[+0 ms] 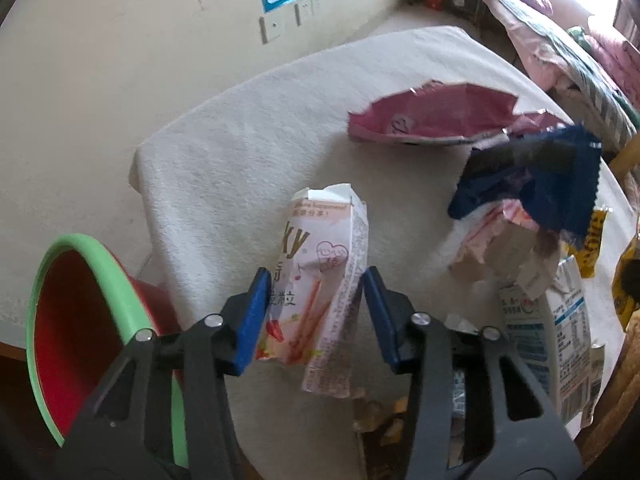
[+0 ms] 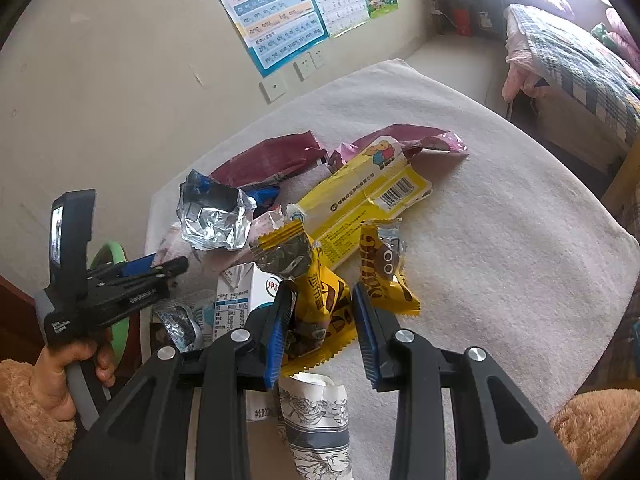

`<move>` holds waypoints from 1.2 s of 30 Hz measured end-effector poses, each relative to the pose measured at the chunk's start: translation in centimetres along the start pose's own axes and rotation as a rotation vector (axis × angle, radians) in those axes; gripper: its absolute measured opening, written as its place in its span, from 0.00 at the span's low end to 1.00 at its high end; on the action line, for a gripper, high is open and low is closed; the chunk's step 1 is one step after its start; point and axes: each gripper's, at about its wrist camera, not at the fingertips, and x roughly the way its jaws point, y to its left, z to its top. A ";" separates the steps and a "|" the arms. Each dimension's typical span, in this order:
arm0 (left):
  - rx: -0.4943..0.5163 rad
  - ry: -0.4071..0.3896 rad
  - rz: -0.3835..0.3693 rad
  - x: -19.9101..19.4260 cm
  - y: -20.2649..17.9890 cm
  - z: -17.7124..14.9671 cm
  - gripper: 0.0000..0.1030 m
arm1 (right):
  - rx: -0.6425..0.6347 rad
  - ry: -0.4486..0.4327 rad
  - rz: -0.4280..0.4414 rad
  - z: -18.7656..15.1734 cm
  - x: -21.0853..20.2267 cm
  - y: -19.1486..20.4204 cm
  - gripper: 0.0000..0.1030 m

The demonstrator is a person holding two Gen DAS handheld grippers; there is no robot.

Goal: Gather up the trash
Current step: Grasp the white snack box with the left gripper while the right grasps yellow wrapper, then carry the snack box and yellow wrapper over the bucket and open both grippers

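Note:
In the left wrist view my left gripper (image 1: pixel 314 300) is open, its blue fingers on either side of a pink Pocky snack box (image 1: pixel 320 280) lying on the white-clothed table (image 1: pixel 240 152). A red bin with a green rim (image 1: pixel 80 320) stands off the table's left edge. In the right wrist view my right gripper (image 2: pixel 322 328) is open around a yellow snack wrapper (image 2: pixel 320 304). My left gripper (image 2: pixel 132 280) shows at the left, held in a hand. A heap of wrappers lies ahead: crumpled foil (image 2: pixel 212 216), a yellow bag (image 2: pixel 360 192), maroon wrappers (image 2: pixel 272 156).
A milk carton (image 1: pixel 560 328) lies right of the Pocky box, with a pink bag (image 1: pixel 432 116) and a dark blue wrapper (image 1: pixel 540 176) behind. A patterned paper cup (image 2: pixel 316 420) lies under my right gripper. A bed (image 2: pixel 580 64) stands at the far right, posters (image 2: pixel 280 8) on the wall.

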 end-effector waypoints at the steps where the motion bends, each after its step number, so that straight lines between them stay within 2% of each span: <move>1: -0.009 -0.007 0.001 -0.3 0.3 -0.1 0.44 | 0.000 -0.003 0.000 0.0 -0.1 0.0 0.30; 7: -0.032 -0.080 -0.006 -3.4 1.6 -0.6 0.44 | 0.002 -0.028 -0.012 0.3 -0.8 0.4 0.30; 12: -0.086 -0.116 -0.049 -5.8 2.6 -1.2 0.44 | -0.002 -0.045 -0.013 0.6 -1.5 1.2 0.30; 21: -0.090 -0.201 -0.087 -10.1 2.9 -1.5 0.44 | -0.021 -0.087 0.002 1.3 -3.3 3.2 0.30; 26: -0.112 -0.215 -0.110 -11.0 3.1 -1.6 0.44 | -0.052 -0.100 0.016 1.7 -3.9 4.8 0.30; 36: -0.132 -0.209 -0.089 -11.0 4.0 -2.7 0.45 | -0.075 -0.082 0.016 1.6 -3.7 6.1 0.31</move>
